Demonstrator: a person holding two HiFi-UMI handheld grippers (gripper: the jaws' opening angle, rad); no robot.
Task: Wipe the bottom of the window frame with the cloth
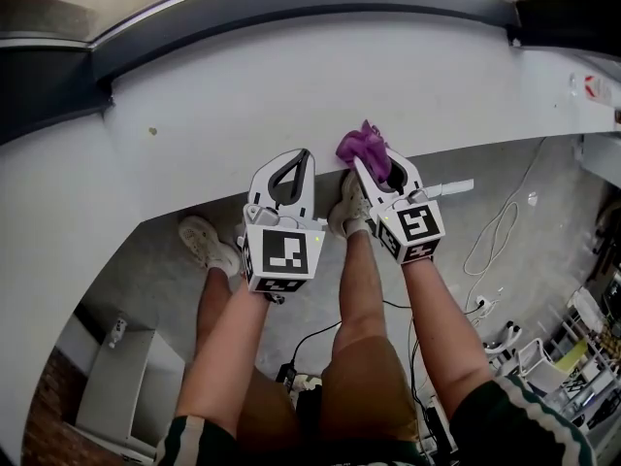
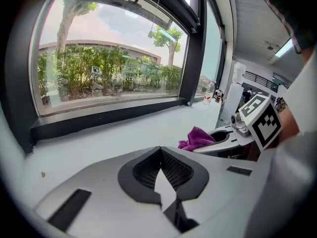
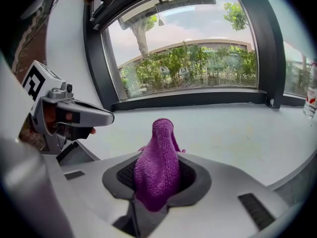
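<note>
As the right claw (image 1: pixel 373 169) is clenched on the crumpled purple microfibre cloth (image 1: pixel 364 147), we log the cloth at the near edge of the white window-sill surface (image 1: pixel 223 115), well apart from the dark bottom rail of the window frame (image 1: pixel 291 8). Cloth-to-sill contact: we cannot tell. The left claw (image 1: pixel 304 159) hangs just beside the right claw, its jaws pressed tip to tip with nothing between them.

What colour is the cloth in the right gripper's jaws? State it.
Purple, plain, no pattern. The cloth shows best in the right gripper view.
</note>
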